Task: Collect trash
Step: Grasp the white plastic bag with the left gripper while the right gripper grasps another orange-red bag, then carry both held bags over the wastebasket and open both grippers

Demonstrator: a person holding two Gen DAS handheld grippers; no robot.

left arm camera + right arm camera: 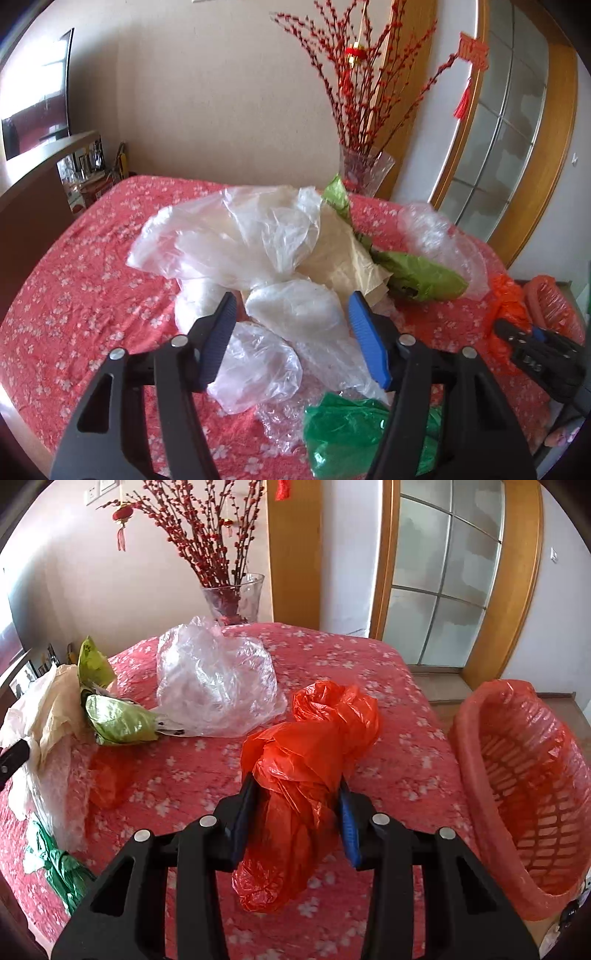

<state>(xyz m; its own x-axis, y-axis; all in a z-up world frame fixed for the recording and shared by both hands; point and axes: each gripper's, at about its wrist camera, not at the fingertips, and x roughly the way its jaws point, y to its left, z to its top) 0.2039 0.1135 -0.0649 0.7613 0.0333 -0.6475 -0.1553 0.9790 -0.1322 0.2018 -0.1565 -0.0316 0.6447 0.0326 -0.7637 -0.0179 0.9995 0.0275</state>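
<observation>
Trash bags lie heaped on my floral worktop (369,657). My right gripper (295,794) has its fingers clenched on an orange bag (306,760), beside the orange basket (524,775). My left gripper (291,314) hangs released over a white bag (299,310).

orange bag (310,753), pink floral tablecloth (369,672)
</observation>
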